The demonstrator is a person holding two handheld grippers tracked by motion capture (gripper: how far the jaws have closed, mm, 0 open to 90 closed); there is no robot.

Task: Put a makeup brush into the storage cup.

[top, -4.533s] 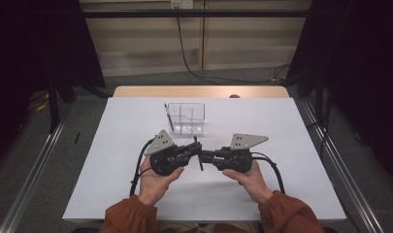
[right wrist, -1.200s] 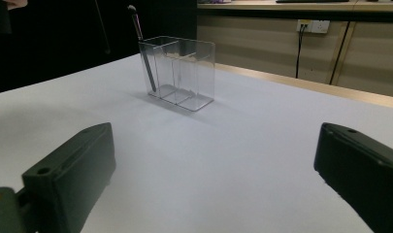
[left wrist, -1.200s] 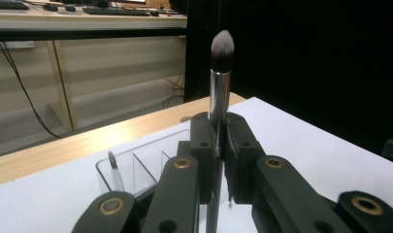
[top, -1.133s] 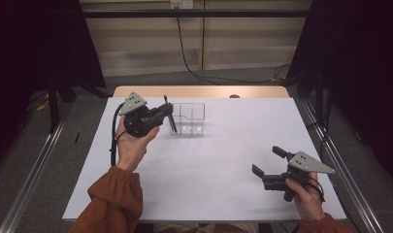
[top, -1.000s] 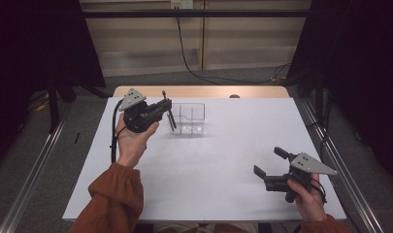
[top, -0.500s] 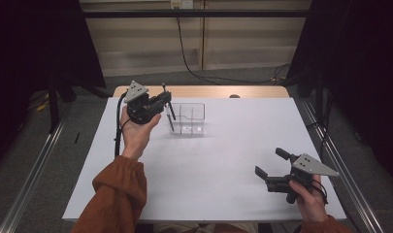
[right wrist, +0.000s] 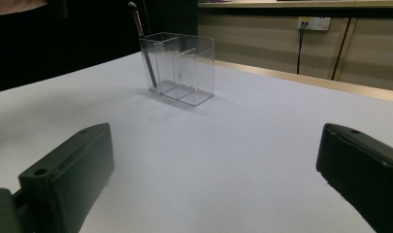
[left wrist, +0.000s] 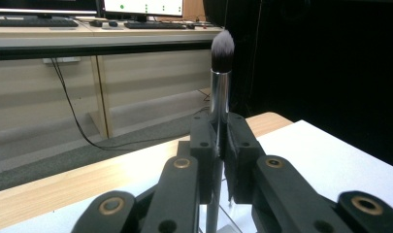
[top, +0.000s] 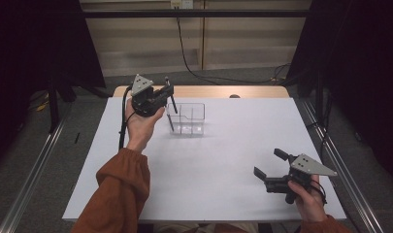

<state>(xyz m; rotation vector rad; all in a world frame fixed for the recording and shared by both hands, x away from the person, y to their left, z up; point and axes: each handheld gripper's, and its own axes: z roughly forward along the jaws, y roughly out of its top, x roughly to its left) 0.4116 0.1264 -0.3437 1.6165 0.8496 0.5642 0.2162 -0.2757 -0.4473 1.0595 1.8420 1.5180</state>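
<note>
Two hand-held grippers are in use, one in each of the person's hands, and each carries a grey three-cornered plate and a black trailing cable. The left hand-held gripper [top: 166,92] is raised above the far left part of the bench [top: 218,160], its two black jaws pressed together on a single makeup brush [left wrist: 219,82]. The brush has a shiny silver metal ferrule, a rounded tuft of dark bristles paling at the tip, and a thin dark handle. It stands nearly upright, and in the high view its lower end reaches down at the left end of the one clear plastic organiser [top: 187,119]. Whether that end is inside the left compartment or just beside the wall cannot be told.

The organiser is a rectangular, see-through box with thin walls dividing it into three compartments, standing on the white, smooth bench top near the far edge.

The right hand-held gripper [top: 270,163] rests low at the near right corner, well apart from the organiser, with its two matte black, blocky jaws spread wide and nothing between them.
</note>
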